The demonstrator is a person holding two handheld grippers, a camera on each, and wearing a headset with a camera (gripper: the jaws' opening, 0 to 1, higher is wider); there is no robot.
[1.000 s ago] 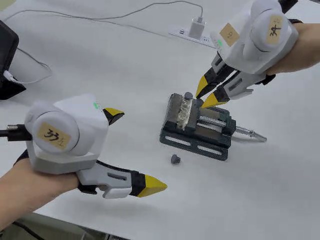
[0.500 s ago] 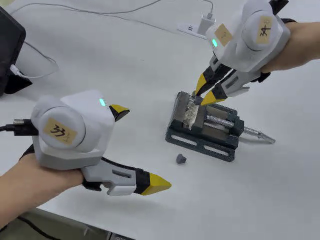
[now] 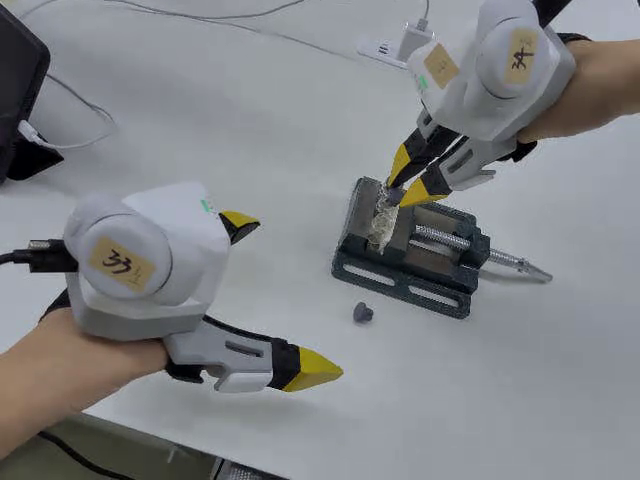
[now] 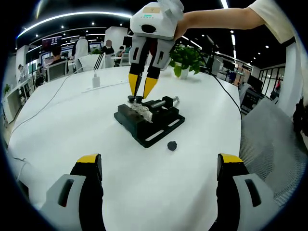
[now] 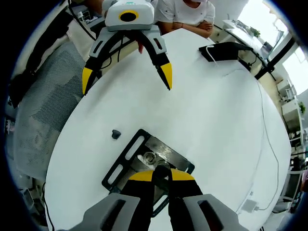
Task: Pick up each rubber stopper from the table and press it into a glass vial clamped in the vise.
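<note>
A black vise (image 3: 440, 272) (image 4: 155, 124) (image 5: 124, 164) on the white table clamps a row of glass vials (image 3: 381, 224) (image 5: 150, 158). My right gripper (image 3: 403, 186) (image 4: 142, 89) (image 5: 161, 176) points down at the far end of that row, shut on a dark rubber stopper (image 5: 161, 172) that sits at a vial's mouth. A second grey stopper (image 3: 362, 313) (image 4: 172, 145) (image 5: 115, 134) lies loose on the table just in front of the vise. My left gripper (image 3: 280, 297) (image 4: 159, 162) (image 5: 126, 79) hovers open and holds nothing, to the left of the loose stopper.
The vise's screw handle (image 3: 520, 266) sticks out to the right. A power strip with a charger (image 3: 400, 44) and its cable lie at the back. A black device (image 3: 16, 100) stands at the far left. A potted plant (image 4: 186, 57) sits across the table.
My right gripper came down on the stopper sitting on the vial and its jaws went from apart to shut on it. The left gripper stayed open in place.
</note>
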